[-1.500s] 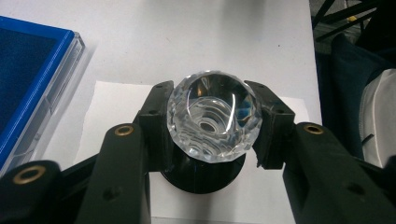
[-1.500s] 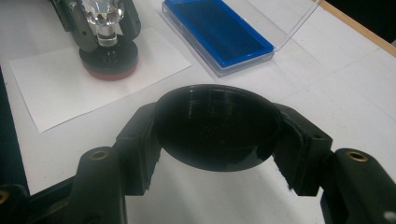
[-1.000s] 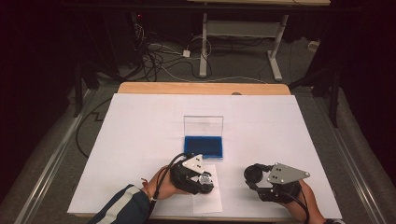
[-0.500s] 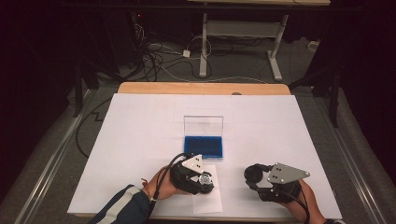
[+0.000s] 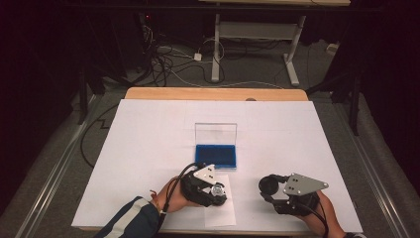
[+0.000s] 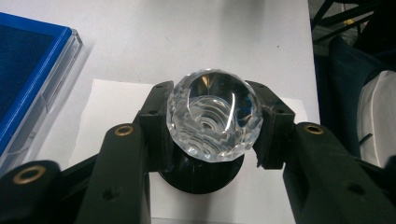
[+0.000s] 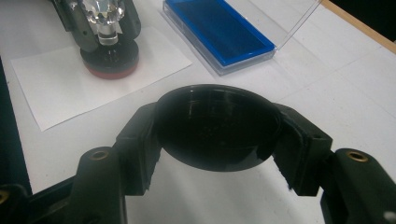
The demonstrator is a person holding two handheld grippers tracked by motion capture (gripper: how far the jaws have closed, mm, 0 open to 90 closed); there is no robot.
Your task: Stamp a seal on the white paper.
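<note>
A clear faceted crystal knob stands on a round black base with a red underside. My left gripper is shut on the crystal, one jaw on each side, above a small sheet of paper near the table's front edge. To its right, my right gripper is shut on a black dome-shaped cap, held just over the table. In the right gripper view the crystal knob and its base stand at the top left on the paper.
An open case with a blue lining and an upright clear lid lies mid-table, just beyond the left gripper. White covering spreads over the table; a wooden edge runs along the back. Cables and desk legs lie on the floor beyond.
</note>
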